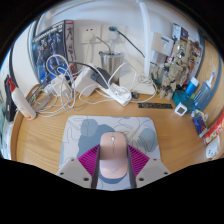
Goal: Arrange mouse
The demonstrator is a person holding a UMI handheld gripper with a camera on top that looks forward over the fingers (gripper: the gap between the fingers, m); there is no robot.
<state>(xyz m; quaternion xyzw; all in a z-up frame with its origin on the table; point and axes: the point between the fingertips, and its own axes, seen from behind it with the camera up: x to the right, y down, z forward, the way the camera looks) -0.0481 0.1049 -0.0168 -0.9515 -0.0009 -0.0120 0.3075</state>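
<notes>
A pale pink mouse [113, 155] sits between my gripper's [113, 166] two fingers, its nose pointing away from me. Both magenta pads [90, 160] press against its sides, so the gripper is shut on it. The mouse is over the near edge of a grey mouse mat [95, 130] that lies on the wooden desk [45, 135]. Whether the mouse rests on the mat or hangs just above it cannot be told. The mouse's rear end is hidden between the fingers.
A tangle of white cables and a white power strip [118, 96] lie at the back of the desk. A black remote-like bar [154, 104] lies right of the mat. Bottles and small items [190, 100] crowd the right side. A white object [22, 103] lies at the left.
</notes>
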